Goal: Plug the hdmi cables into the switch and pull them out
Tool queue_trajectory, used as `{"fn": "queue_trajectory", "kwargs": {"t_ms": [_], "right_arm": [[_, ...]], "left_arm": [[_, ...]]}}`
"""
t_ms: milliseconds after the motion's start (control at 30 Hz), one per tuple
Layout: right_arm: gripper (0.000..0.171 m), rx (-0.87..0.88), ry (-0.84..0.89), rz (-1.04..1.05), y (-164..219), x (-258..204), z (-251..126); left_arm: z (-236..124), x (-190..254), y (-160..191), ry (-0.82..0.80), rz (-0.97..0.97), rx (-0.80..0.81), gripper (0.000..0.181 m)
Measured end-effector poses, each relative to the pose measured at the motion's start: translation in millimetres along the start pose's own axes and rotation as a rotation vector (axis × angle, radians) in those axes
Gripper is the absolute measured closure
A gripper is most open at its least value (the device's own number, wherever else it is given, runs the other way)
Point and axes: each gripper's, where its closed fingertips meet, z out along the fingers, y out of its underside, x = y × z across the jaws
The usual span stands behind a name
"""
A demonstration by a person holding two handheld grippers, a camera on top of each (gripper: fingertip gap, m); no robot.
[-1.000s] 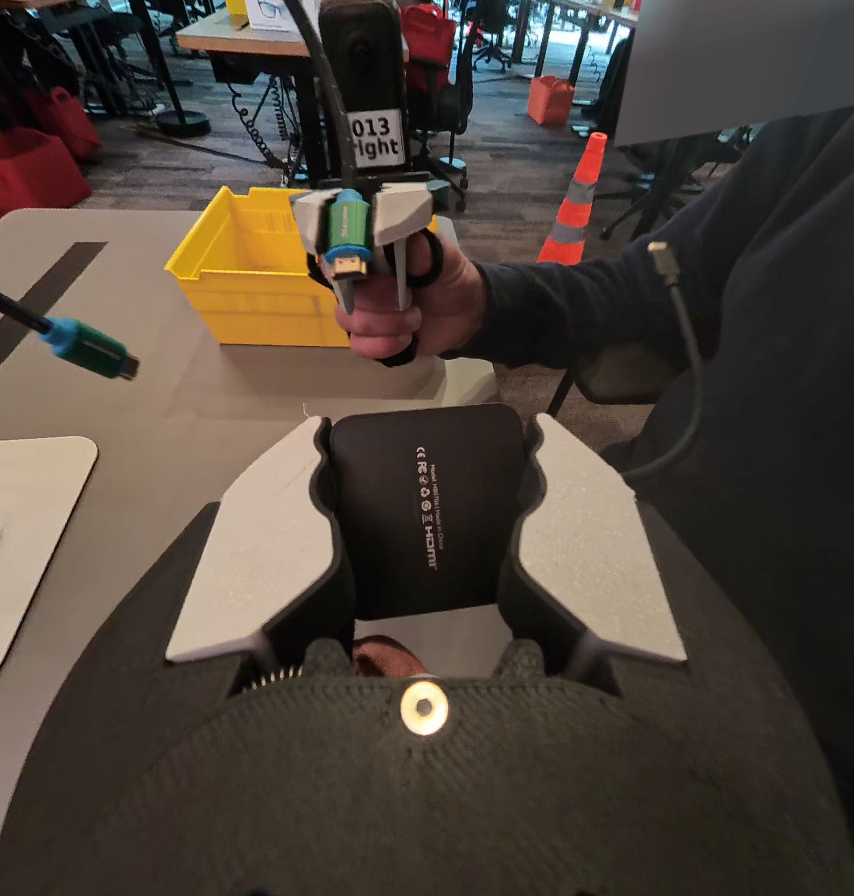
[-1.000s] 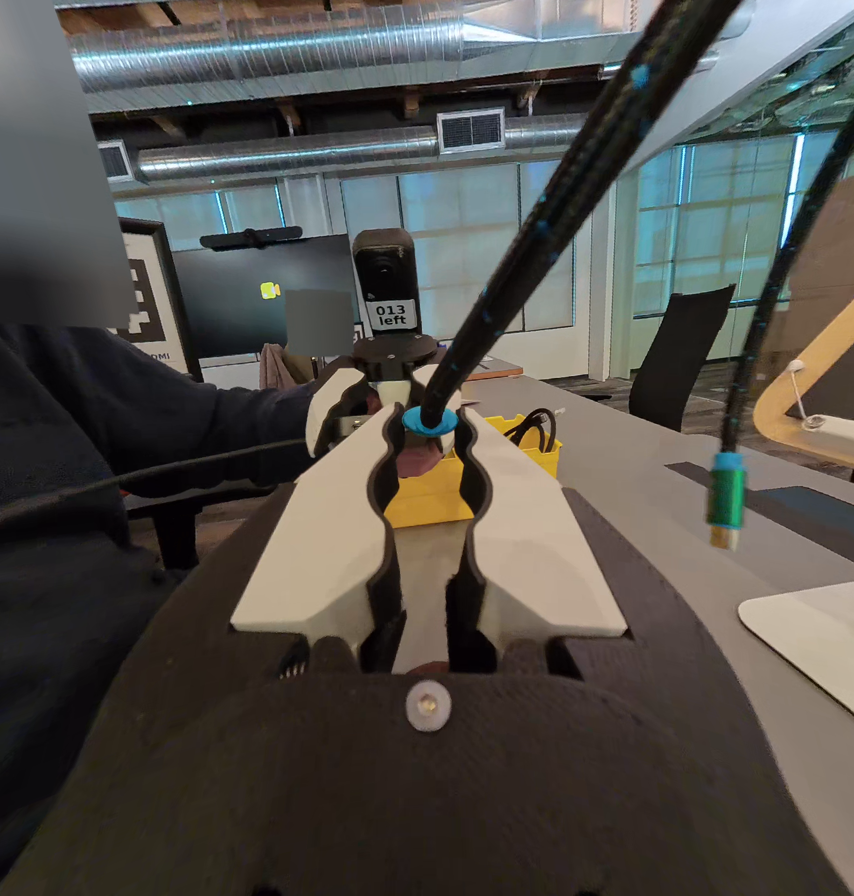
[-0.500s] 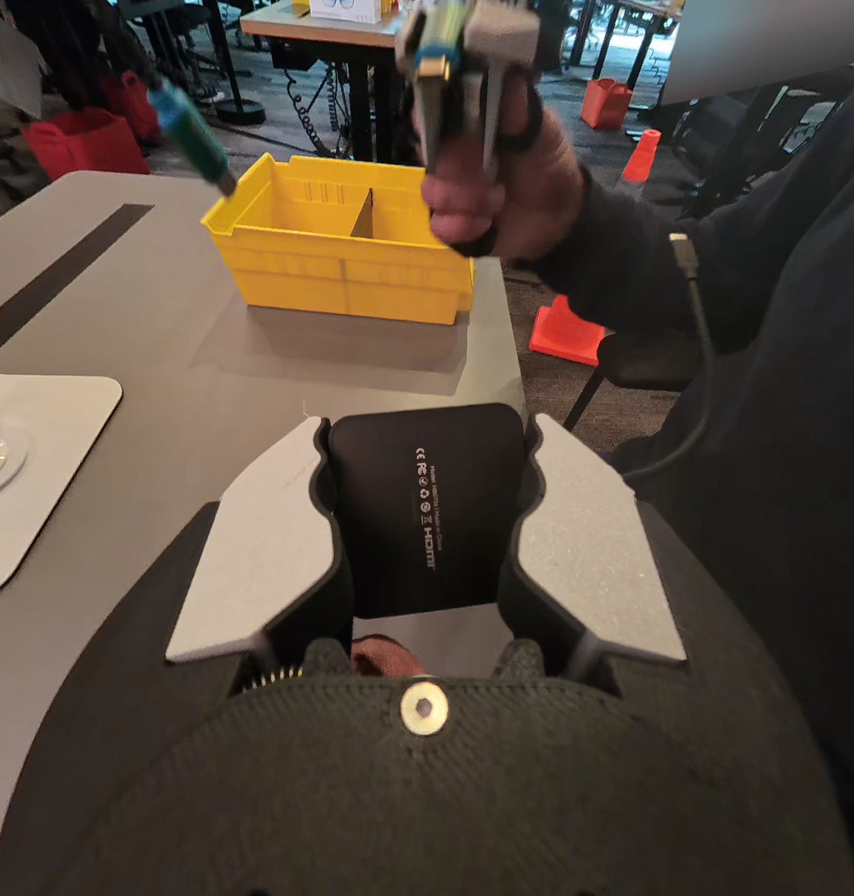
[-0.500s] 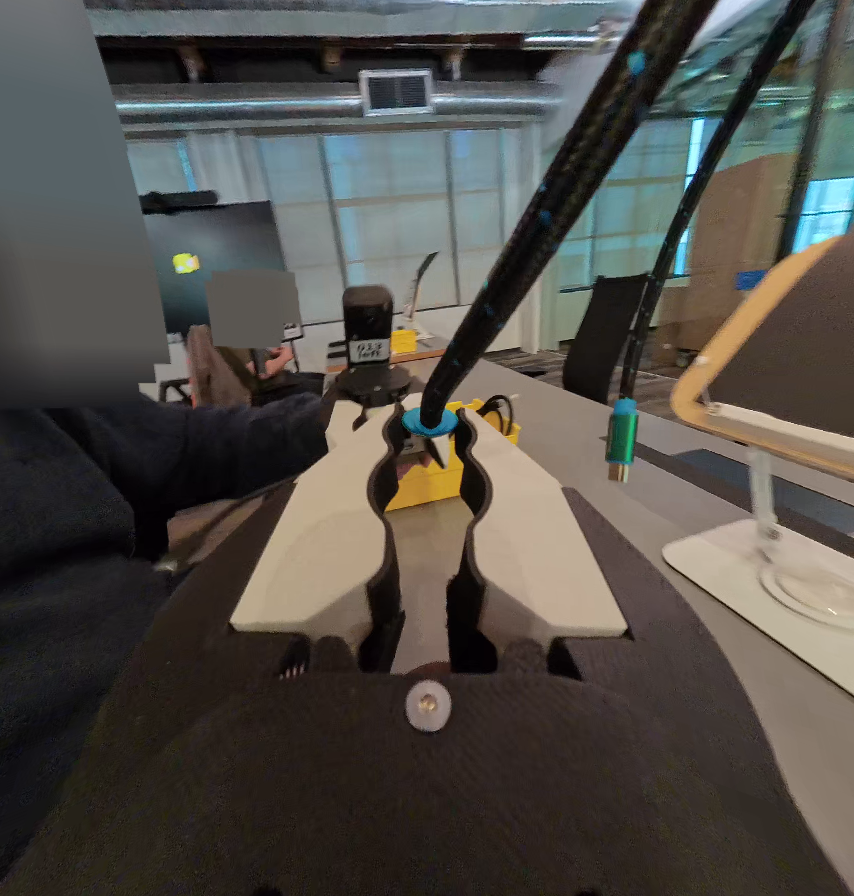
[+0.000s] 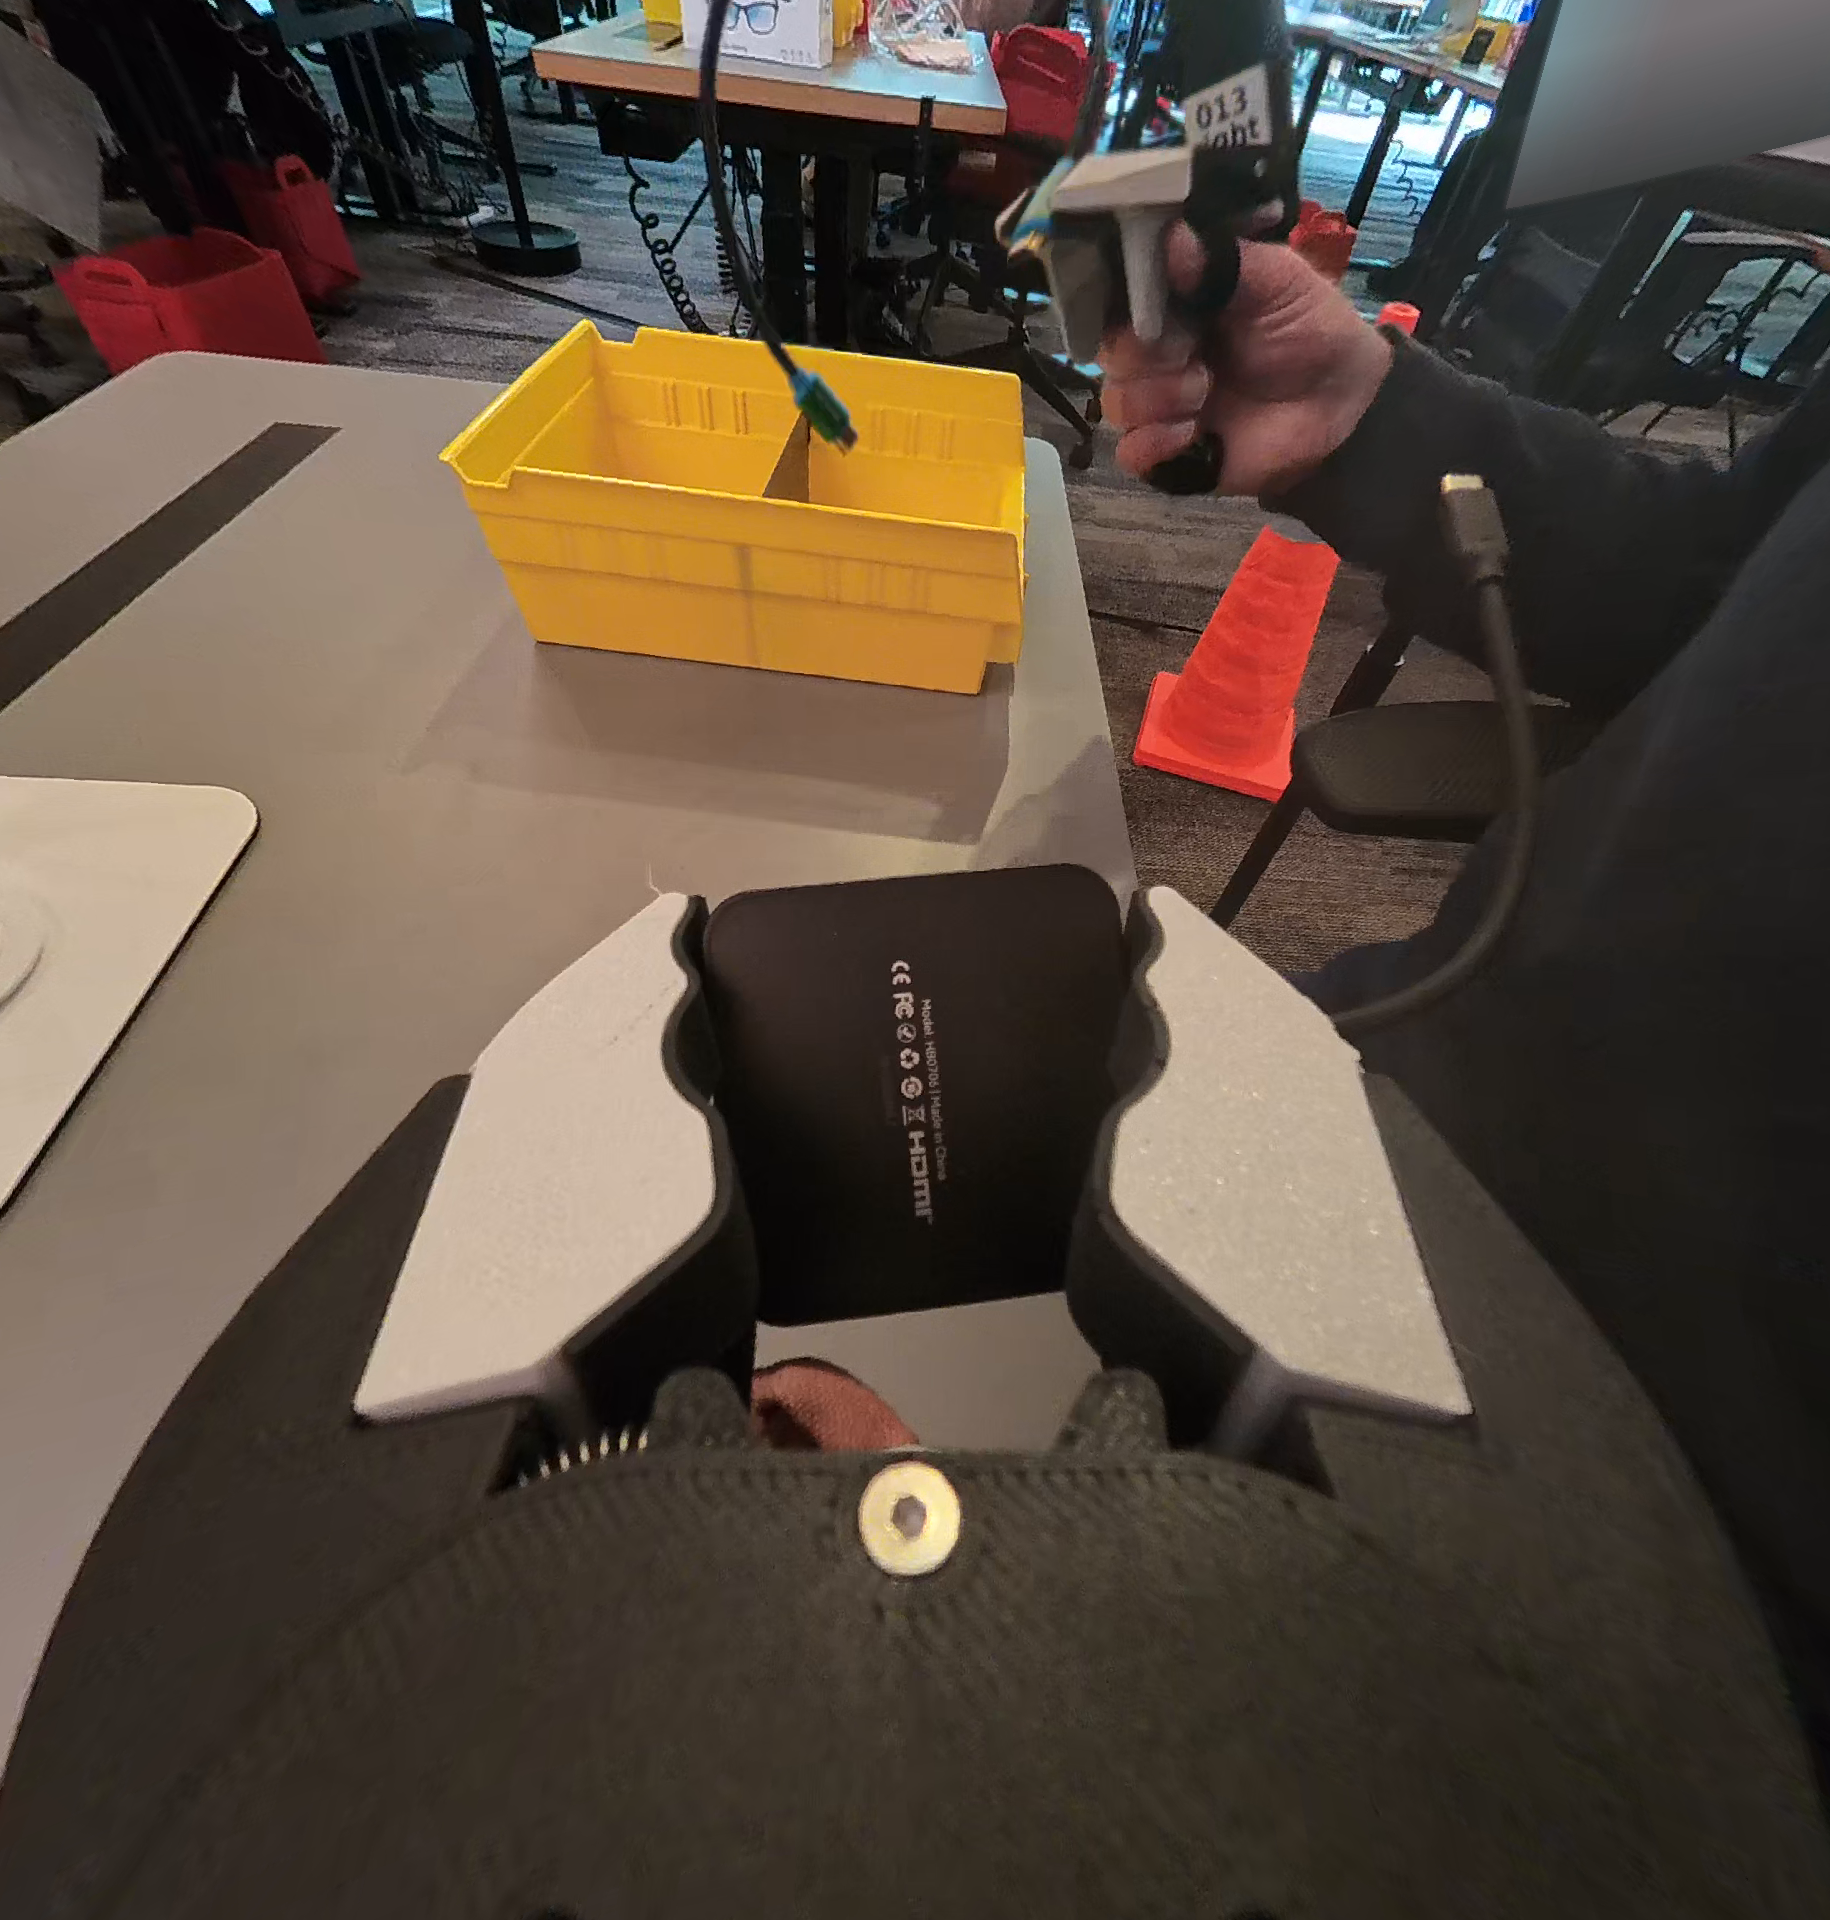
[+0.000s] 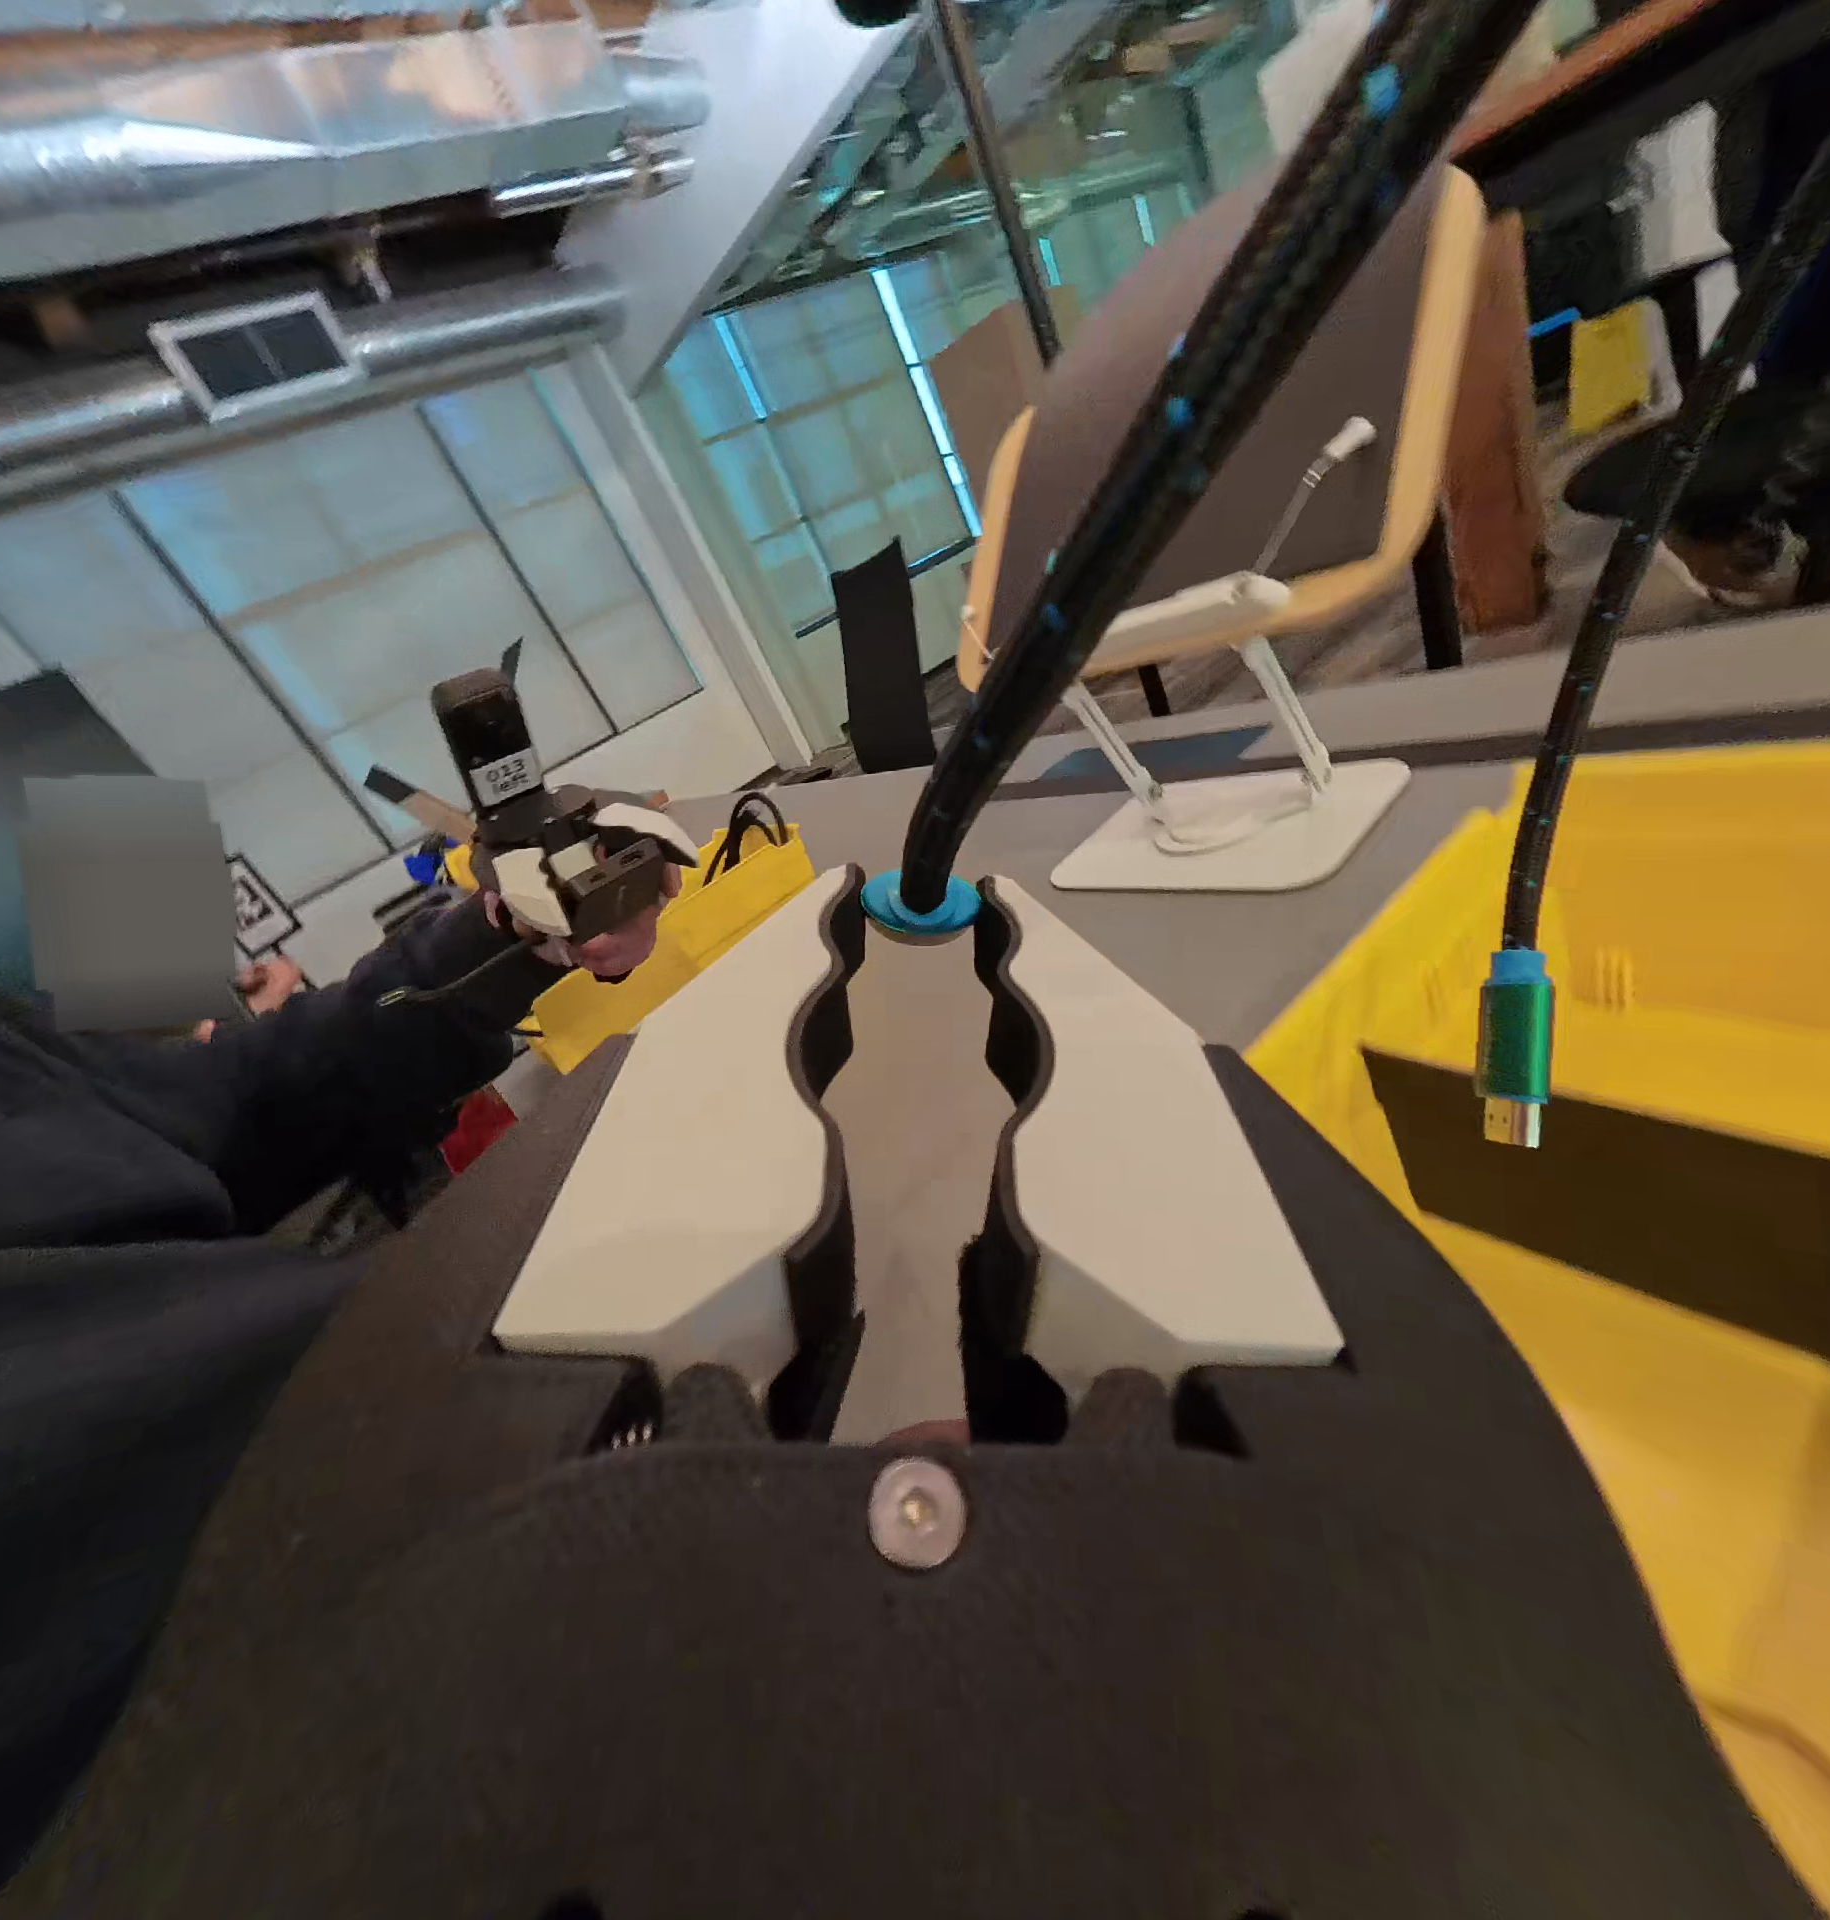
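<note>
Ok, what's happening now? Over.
Left hand-held gripper shut on switch. Right hand-held gripper shut on plug. Other plug dangling over bin.

Plug end in the right tool [image 6: 916,914]: hidden from us. Far right tool [image 5: 1082,239]: blurred. Braided cables [image 6: 1181,416]: cut off at top edge.

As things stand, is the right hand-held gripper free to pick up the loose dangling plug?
Probably not: the right hand-held gripper is already shut on another plug. The loose plug dangles over the yellow bin.
</note>
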Motion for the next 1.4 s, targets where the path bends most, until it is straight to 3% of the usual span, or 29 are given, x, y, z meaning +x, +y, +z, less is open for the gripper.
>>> {"fn": "queue_trajectory", "kwargs": {"t_ms": [233,500,867,1000,1133,1400], "right_arm": [[0.152,-0.087,0.142,0.211,58,52,-11],[0.149,-0.337,0.404,0.122,97,92,-27],[0.083,-0.658,0.763,-0.135,103,135,-78],[0.07,-0.71,0.722,-0.172,103,133,-78],[0.055,-0.97,0.61,-0.142,124,123,-79],[0.058,-1.332,0.503,-0.126,119,105,-105]], "left_arm": [[8,3,2,0.011,-0.001,-0.01,0.107],[8,1,7,0.013,-0.016,-0.022,0.107],[9,-2,12,0.003,-0.03,-0.019,0.107],[10,-2,14,0.003,-0.032,-0.023,0.107],[13,0,17,0.011,-0.031,-0.041,0.107],[14,1,22,0.021,-0.027,-0.06,0.107]]}}
